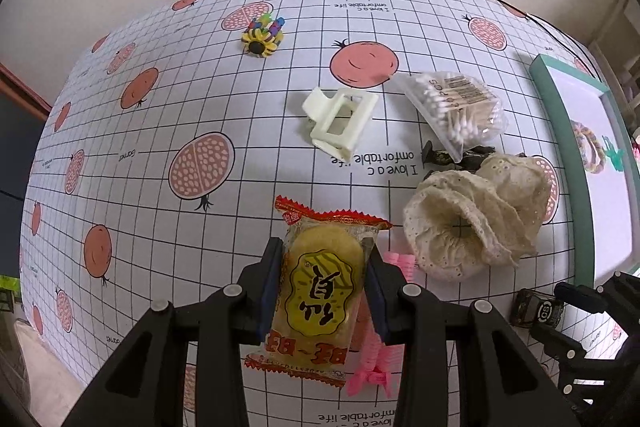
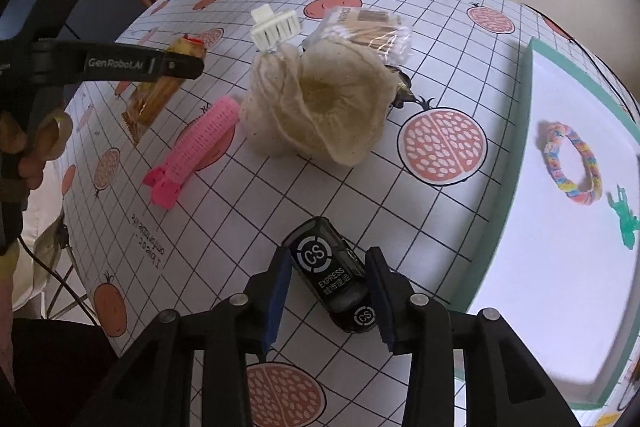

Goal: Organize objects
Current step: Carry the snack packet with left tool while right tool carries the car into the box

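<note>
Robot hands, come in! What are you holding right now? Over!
Left gripper shut on snack packet, lifted. Right gripper open around toy car, fingers not touching. Tray close by, path clear.

Hair claw clip (image 1: pixel 339 123) left of cotton swab bag (image 1: pixel 456 107), cloth bonnet (image 1: pixel 476 219) before the bag, tray (image 2: pixel 516 163) at right holding braided bracelet (image 2: pixel 572 163), all on tabletop (image 1: pixel 160 131).

Glossy plastic snack wrapper (image 1: pixel 320 291), rough lace cloth (image 2: pixel 320 107), shiny blk plastic toy car (image 2: pixel 334 277).
</note>
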The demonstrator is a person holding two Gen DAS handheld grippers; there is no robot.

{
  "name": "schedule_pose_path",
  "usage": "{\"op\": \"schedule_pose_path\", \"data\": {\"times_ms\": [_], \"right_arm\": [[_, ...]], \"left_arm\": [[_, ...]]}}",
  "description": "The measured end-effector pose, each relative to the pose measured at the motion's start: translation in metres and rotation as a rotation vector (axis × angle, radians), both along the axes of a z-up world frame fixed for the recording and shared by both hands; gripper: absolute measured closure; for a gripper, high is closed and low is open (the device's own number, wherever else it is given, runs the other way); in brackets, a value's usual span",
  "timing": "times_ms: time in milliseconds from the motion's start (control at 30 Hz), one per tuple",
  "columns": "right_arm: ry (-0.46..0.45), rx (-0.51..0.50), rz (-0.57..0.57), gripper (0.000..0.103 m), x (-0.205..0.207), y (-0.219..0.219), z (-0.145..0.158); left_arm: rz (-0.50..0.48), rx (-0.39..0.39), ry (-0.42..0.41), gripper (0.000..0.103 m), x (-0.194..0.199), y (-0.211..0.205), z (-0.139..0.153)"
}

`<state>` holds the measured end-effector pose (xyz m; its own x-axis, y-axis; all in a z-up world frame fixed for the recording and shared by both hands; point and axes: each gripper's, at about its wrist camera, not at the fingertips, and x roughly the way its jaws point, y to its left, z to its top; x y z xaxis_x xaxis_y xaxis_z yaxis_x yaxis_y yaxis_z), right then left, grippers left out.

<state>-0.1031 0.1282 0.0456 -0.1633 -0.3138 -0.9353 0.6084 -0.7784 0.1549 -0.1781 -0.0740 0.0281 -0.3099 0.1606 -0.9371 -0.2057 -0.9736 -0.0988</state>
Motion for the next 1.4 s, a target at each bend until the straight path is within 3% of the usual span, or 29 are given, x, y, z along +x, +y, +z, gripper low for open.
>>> {"op": "schedule_pose_path", "data": {"times_ms": [733,1033,1400], "right_arm": [[-0.008,-0.046,0.007,0.058,-0.003,-0.005,-0.01],[-0.02,-0.063,-0.019,0.065,-0.007,-0.002,-0.009],[0.038,-0.176,-0.124,0.07,-0.01,0.023,0.032]], "left_arm": [[0.024,-0.013,-0.01,0.063,-0.005,0.028,-0.001],[0.051,-0.012,-0.008,0.063,-0.006,0.037,0.001],[0.104,0.028,0.062,0.063,-0.006,0.044,0.031]]}}
